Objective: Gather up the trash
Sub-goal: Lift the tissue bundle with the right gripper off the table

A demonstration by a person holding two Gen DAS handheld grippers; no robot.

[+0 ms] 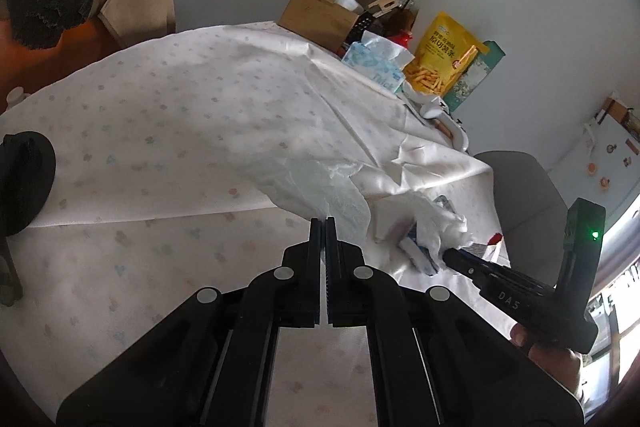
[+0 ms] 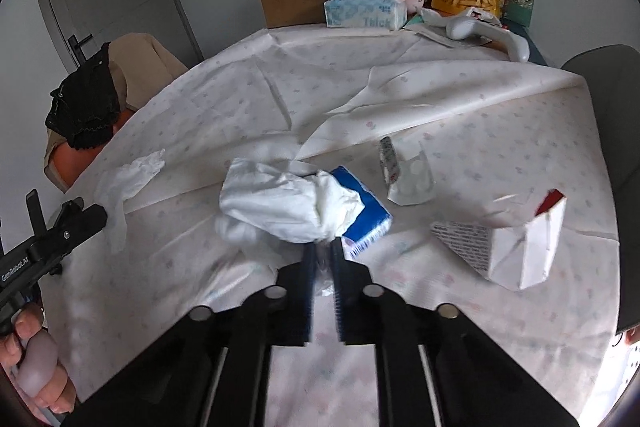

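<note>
White crumpled tissue (image 2: 292,203) at table centre hides most of the blue packet (image 2: 366,215) at its 3 o'clock; the right gripper (image 2: 323,255) pinches its blurred near edge. At 9 o'clock, the left gripper (image 1: 324,227) clamps thin white plastic sheet (image 1: 320,183).

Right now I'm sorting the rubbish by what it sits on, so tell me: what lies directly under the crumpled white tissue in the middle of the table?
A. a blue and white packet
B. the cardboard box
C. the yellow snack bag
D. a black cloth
A: in the right wrist view the crumpled white tissue is draped over a blue and white packet, whose corner sticks out on the right.
</note>
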